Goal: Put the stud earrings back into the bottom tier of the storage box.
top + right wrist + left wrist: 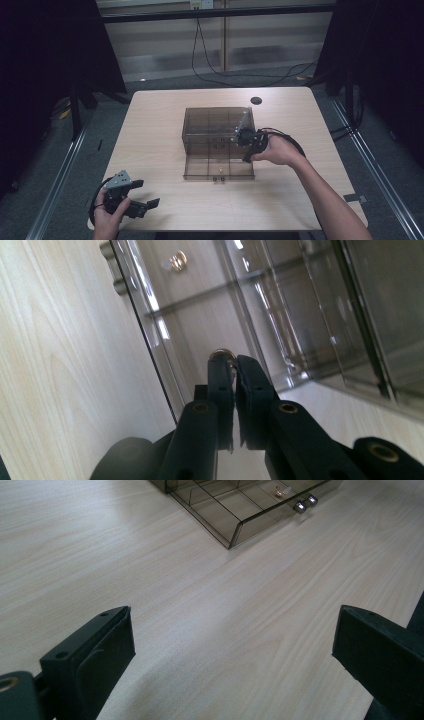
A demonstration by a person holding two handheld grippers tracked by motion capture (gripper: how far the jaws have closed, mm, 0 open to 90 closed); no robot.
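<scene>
Left gripper [142,197] idle near the table [155,130] edge, well short of the drawer [218,167], jaws wide, holding nothing. Right gripper [228,358] over the open drawer's right side, pinched shut on a small gold ring [222,354], likely for a compartment; another ring [178,261] lying near the drawer's front.

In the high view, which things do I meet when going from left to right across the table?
Left gripper → pulled-out drawer of the clear organizer box → right gripper → the person's right hand.
</scene>
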